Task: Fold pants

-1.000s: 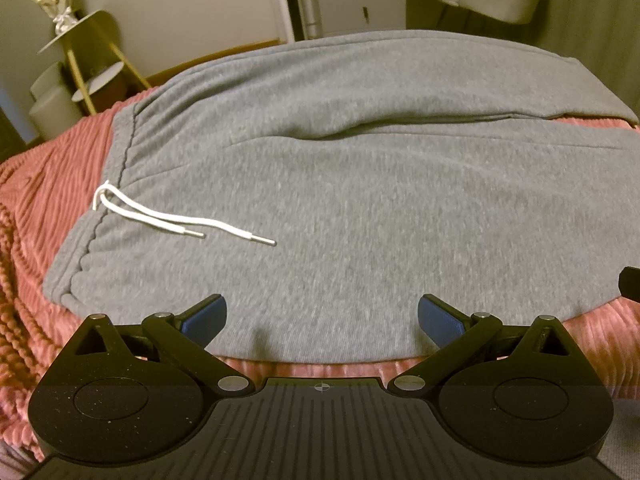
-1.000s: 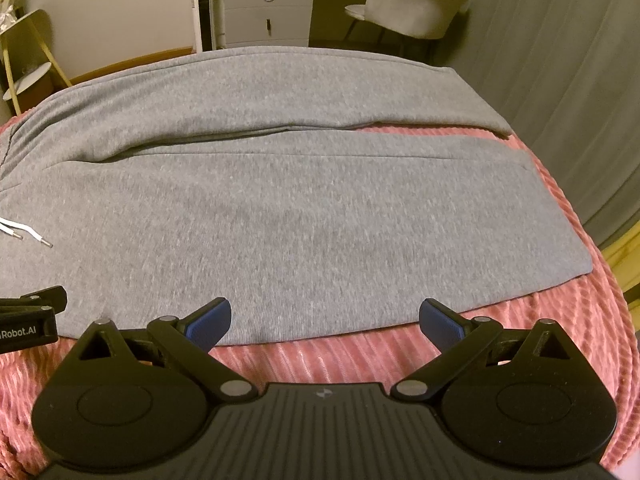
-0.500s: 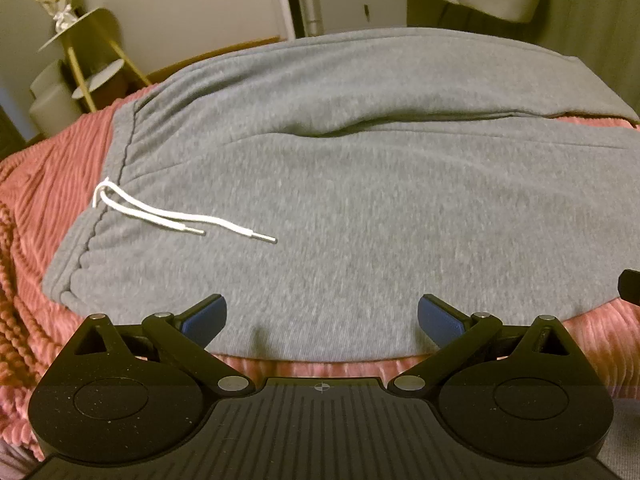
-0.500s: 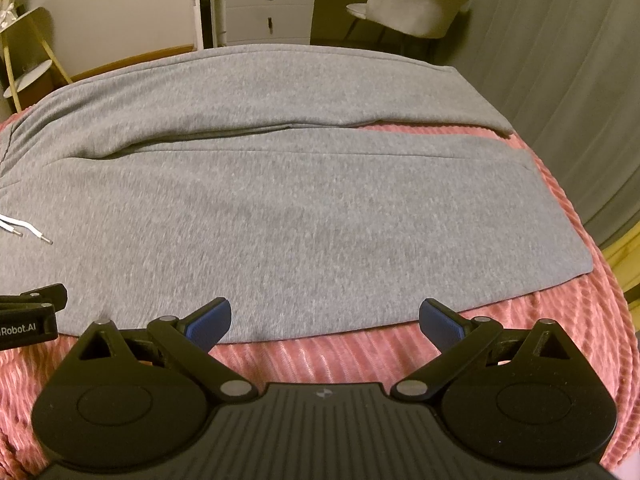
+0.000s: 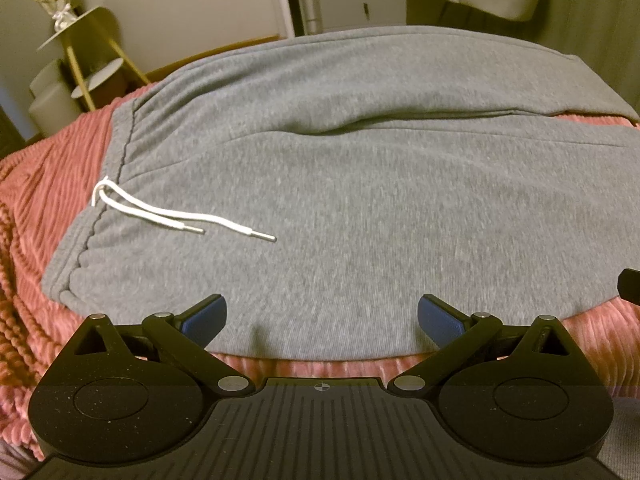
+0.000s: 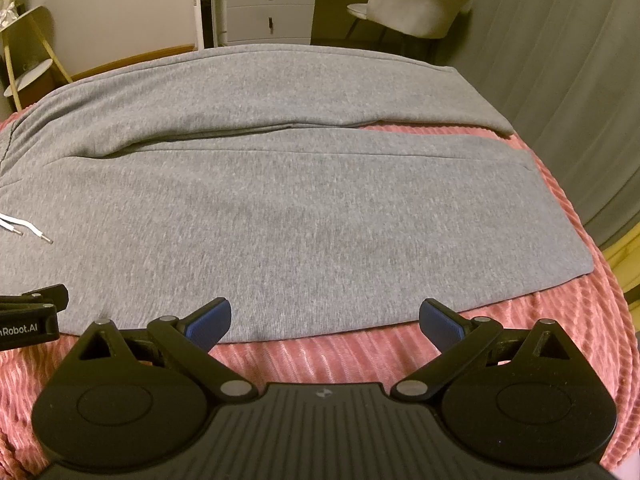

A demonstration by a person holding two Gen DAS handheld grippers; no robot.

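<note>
Barely any change over the last second: your left claw (image 5: 320, 316) and right claw (image 6: 325, 318) hover, both spread wide, at the near 6 o'clock hem. Grey sweatpants (image 5: 340, 184) lie flat on the pink bedspread (image 6: 340, 354), drawstring (image 5: 168, 212) at 9 o'clock. Fold not started.

This is a bedroom in a home. A pink ribbed bedspread (image 6: 320, 354) covers the bed. At twelve o'clock a grey drawer cabinet (image 6: 270, 10) stands against the wall, at one o'clock a padded grey chair (image 6: 416, 6), at ten o'clock a gold tiered side table (image 5: 86, 54), and at three o'clock grey curtains (image 6: 560, 60).
</note>
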